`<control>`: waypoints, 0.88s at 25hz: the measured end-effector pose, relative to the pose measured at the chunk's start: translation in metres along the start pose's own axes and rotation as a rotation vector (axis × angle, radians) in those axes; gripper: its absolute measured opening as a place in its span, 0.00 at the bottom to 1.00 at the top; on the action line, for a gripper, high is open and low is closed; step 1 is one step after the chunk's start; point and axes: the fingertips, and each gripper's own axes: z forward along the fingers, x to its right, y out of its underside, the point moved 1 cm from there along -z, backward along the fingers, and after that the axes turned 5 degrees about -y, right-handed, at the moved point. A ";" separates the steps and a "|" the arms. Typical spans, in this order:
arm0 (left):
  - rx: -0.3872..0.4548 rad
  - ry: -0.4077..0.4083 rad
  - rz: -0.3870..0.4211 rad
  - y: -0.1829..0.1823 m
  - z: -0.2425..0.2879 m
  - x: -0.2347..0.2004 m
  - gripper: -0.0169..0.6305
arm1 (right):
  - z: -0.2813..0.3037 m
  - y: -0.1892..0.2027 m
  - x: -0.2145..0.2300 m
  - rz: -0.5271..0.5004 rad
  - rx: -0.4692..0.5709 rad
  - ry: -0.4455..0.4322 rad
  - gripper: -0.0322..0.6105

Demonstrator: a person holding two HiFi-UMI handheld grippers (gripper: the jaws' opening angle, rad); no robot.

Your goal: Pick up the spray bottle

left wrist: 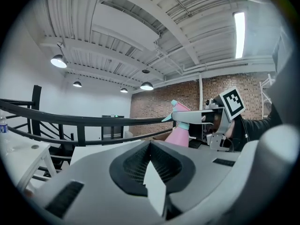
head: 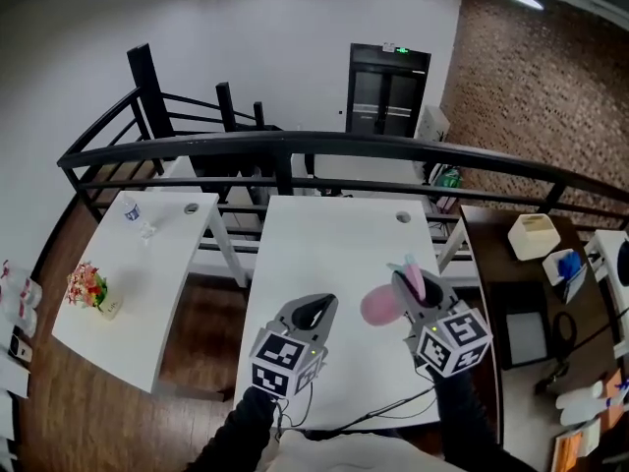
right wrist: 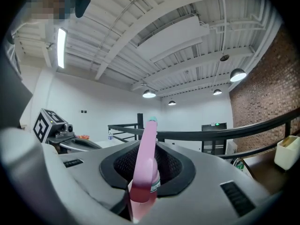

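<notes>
- Standing by the long white table (head: 324, 239), I see the pink plastic spray bottle (head: 377, 305) held clear of its top, over the near right part, in the right gripper (head: 401, 285).
- The head view shows only a rounded pink blob with a pale teal nozzle poking up past the grey jaws.
- The right gripper view shows the grip itself. The right gripper (right wrist: 151, 146) has its jaws clamped on the spray bottle (right wrist: 143, 172), which rises between the dark ribbed pads as a narrow, glossy pink column with a teal tip.
- The left gripper view gives the bottle's side profile. The spray bottle (left wrist: 177, 132) has a flaring body and a teal collar and nozzle. The right gripper (left wrist: 206, 116) crosses it at the neck, with the checkered marker cube (left wrist: 233, 102) behind.
- The left gripper (head: 319, 310) hovers over the table's near left part. In its own view the left gripper (left wrist: 150, 143) has matte grey jaws drawn together, with nothing between the mesh-textured pads.
- Only the head view takes in the black metal railing (head: 295, 146) beyond the table's far end and the rough red-brown brick wall (head: 531, 87) at far right.
</notes>
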 end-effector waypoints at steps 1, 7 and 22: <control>0.002 0.008 0.003 -0.003 0.001 0.004 0.04 | -0.008 -0.001 0.001 -0.007 0.000 0.002 0.13; 0.000 0.030 0.006 -0.010 0.008 0.021 0.04 | -0.042 0.002 0.011 -0.012 -0.004 0.025 0.13; -0.005 0.035 -0.007 -0.012 0.018 0.033 0.04 | -0.053 0.013 0.030 0.009 -0.021 0.052 0.12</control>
